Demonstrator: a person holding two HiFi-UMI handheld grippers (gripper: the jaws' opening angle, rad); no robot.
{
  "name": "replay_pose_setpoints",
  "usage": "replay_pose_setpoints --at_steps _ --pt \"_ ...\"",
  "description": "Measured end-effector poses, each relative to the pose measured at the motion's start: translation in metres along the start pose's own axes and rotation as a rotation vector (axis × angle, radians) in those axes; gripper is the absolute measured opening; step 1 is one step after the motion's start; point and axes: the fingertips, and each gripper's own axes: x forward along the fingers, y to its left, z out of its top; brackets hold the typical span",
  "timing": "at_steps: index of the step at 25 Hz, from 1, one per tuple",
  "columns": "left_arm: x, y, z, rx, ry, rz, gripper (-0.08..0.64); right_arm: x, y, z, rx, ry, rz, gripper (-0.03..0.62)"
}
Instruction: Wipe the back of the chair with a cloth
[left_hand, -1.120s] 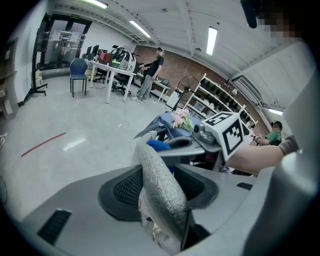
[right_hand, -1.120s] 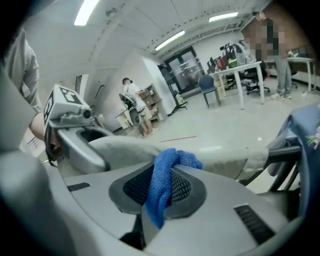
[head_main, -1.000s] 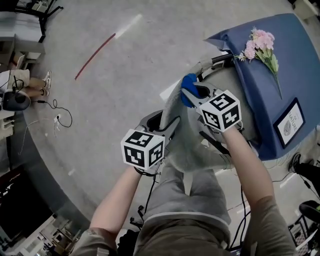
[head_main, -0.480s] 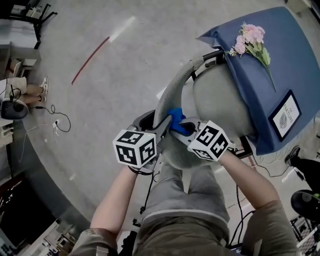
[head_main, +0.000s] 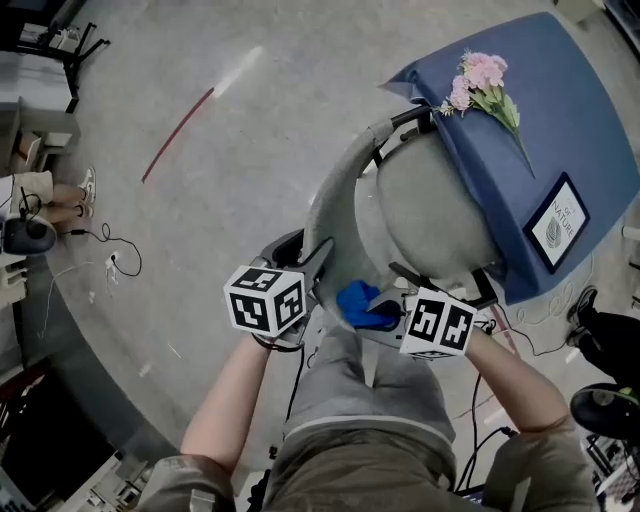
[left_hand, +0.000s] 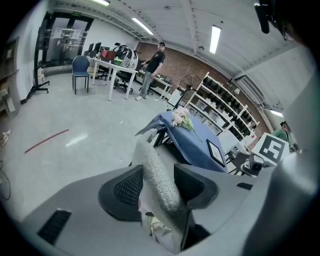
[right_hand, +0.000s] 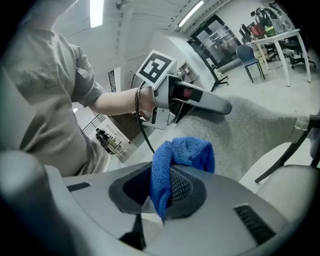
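Observation:
The chair's curved grey fabric back arcs round its seat in the head view. My left gripper clamps the near end of the back's top edge; in the left gripper view the grey edge fills the gap between both pads of the gripper. My right gripper is shut on a bunched blue cloth, which rests against the back's near end, just right of the left gripper. In the right gripper view the cloth hangs over the jaws of that gripper, with the grey back beyond.
A blue-draped table stands right behind the chair, with pink flowers and a framed sign on it. Cables and a red floor line lie left. A person stands by far desks.
The right gripper has slid the blue cloth along the chair back from its far part to the near end beside the left gripper. The left gripper has stayed put.

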Motion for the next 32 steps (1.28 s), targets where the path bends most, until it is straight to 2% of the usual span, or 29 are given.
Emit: replay_pose_setpoints --at_steps 3,8,11,16,24,32 --pt "-0.005 -0.001 0.0 0.012 0.004 0.001 0.21 -0.001 -0.012 0.012 -0.015 -0.044 -0.044 0.064" --pt "-0.027 -0.004 0.01 0.044 -0.024 0.015 0.186 -0.016 -0.051 0.046 -0.003 -0.212 -0.265 0.064" --pt "-0.046 -0.004 0.023 0.065 -0.062 0.032 0.172 -0.038 -0.062 0.077 0.001 -0.337 -0.365 0.064" --pt "-0.082 -0.01 0.047 0.163 -0.112 0.084 0.161 -0.088 -0.064 0.125 -0.03 -0.487 -0.525 0.064" --pt "-0.143 -0.042 0.102 0.267 -0.247 0.106 0.123 -0.181 -0.025 0.19 -0.163 -0.633 -0.705 0.064" --pt "-0.201 -0.083 0.15 0.354 -0.403 0.11 0.087 -0.255 0.048 0.242 -0.295 -0.774 -0.81 0.064"
